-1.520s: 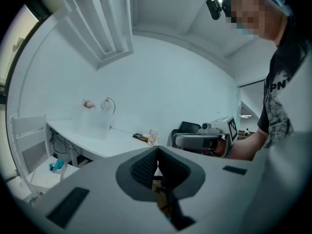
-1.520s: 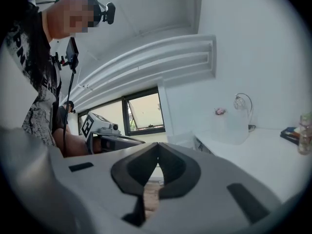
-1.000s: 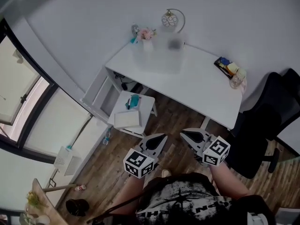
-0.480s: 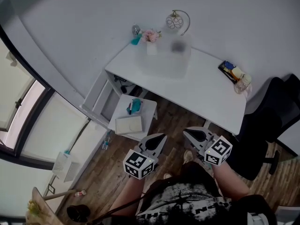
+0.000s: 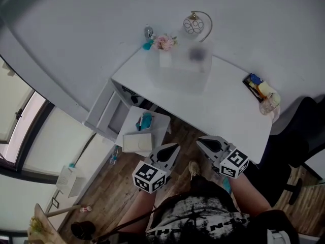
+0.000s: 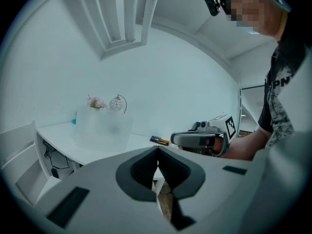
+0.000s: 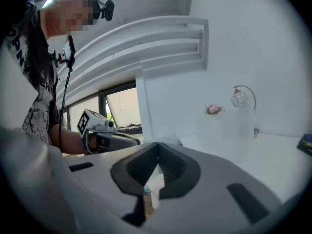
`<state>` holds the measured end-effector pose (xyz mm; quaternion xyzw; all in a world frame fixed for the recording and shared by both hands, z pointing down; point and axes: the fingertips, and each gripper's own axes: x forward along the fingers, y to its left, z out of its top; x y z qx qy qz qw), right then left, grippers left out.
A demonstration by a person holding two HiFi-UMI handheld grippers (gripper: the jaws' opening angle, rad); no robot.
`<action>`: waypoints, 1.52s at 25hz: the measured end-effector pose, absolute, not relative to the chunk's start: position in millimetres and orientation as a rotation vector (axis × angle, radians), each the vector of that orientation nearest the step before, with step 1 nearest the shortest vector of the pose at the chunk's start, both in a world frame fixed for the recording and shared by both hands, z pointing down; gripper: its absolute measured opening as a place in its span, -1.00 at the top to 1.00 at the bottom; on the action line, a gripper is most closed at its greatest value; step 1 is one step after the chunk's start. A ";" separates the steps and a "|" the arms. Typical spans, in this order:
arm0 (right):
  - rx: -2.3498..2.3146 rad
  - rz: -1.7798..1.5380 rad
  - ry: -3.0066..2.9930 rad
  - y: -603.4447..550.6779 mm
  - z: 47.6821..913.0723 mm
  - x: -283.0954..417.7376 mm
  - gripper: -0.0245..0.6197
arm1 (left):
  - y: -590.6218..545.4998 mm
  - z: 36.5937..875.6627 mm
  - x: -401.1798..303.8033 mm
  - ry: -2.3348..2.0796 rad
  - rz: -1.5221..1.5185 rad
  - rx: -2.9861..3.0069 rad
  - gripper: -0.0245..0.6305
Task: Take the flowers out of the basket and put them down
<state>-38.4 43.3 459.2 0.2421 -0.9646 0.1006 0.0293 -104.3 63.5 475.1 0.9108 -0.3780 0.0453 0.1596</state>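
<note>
A small bunch of pink flowers (image 5: 164, 42) stands at the back of the white desk (image 5: 223, 93), at the far left corner of a frosted, see-through basket (image 5: 179, 67). Whether the flowers stand inside it I cannot tell. My left gripper (image 5: 175, 148) and right gripper (image 5: 199, 141) are held side by side over the wooden floor, well short of the desk's near edge, both shut and empty. The left gripper view has the flowers (image 6: 96, 103) and basket (image 6: 103, 126) far ahead; the right gripper view has them (image 7: 213, 109) too.
A round wire ornament (image 5: 194, 23) stands behind the basket. Small items (image 5: 260, 88) lie at the desk's right end. A low white side table (image 5: 155, 122) with a book and a teal thing stands by an open drawer (image 5: 104, 113). A black chair (image 5: 299, 136) is on the right.
The view has shifted toward the desk, which now lies closer below me. Both grippers stay shut, side by side, in the same place before my body.
</note>
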 end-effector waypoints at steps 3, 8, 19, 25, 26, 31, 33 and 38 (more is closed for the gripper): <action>0.712 0.310 -2.987 6.1 453.8 -30.8 0.88 | 28.0 473.1 -95.6 -1.108 0.125 2.582 0.87; 0.660 0.279 -2.995 -51.9 451.4 -13.2 0.88 | -21.9 470.9 -74.1 -1.155 0.144 2.568 0.87; 0.466 0.206 -2.987 -112.8 469.8 -26.6 0.88 | -88.4 468.6 -75.8 -1.315 0.180 2.507 0.87; 0.428 0.214 -3.003 -136.0 467.6 -31.5 0.88 | -111.2 469.3 -80.5 -1.358 0.153 2.473 0.87; 0.434 0.224 -3.013 -140.4 465.7 -31.7 0.88 | -114.7 468.7 -82.5 -1.363 0.149 2.471 0.87; 0.491 0.279 -3.054 -166.6 452.3 -38.3 0.88 | -134.5 466.7 -97.2 -1.374 0.212 2.489 0.87; 0.518 0.292 -3.043 -178.6 452.9 -43.2 0.88 | -145.6 463.2 -105.2 -1.363 0.206 2.495 0.87; 0.574 0.253 -3.011 -205.0 452.3 -62.8 0.88 | -180.1 460.7 -128.1 -1.321 0.196 2.528 0.87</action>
